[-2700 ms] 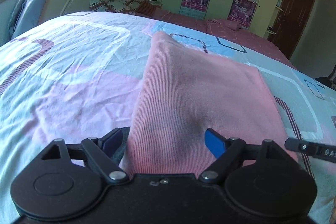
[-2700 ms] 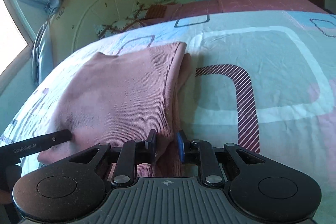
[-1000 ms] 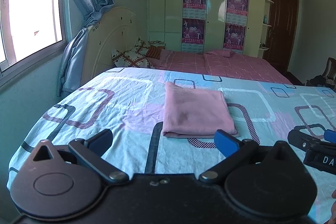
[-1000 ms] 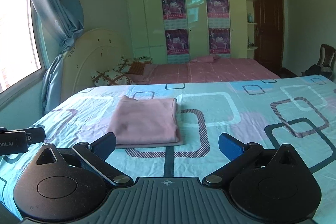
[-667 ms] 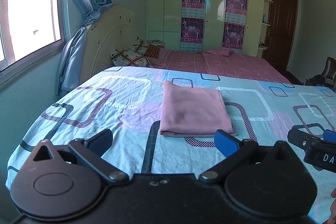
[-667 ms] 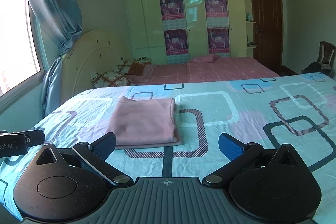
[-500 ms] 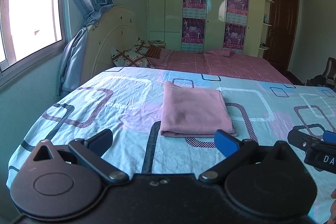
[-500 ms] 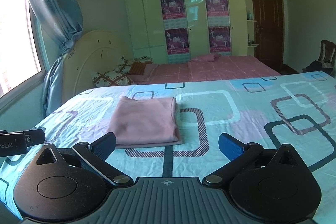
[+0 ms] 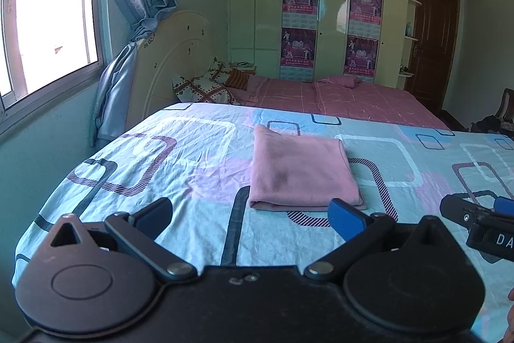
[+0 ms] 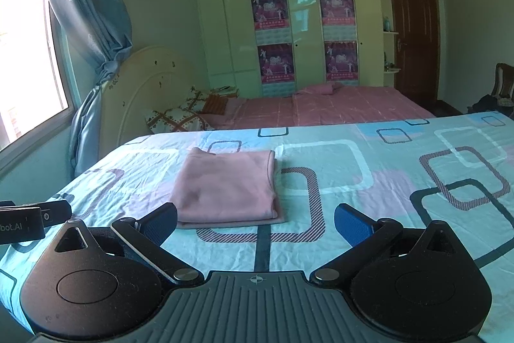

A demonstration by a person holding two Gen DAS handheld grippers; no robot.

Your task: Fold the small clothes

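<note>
Left wrist view: our right gripper [image 9: 482, 214] is cut off; both grippers gape empty before the folded pink garment [image 9: 302, 171] on the bedsheet [image 9: 192, 156].

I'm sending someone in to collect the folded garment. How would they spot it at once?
On the near bed, covered by a light blue sheet printed with rounded squares, a pink folded garment lies flat toward the window side. It is the only loose item on that sheet, a plain pink rectangle against the pattern.
</note>
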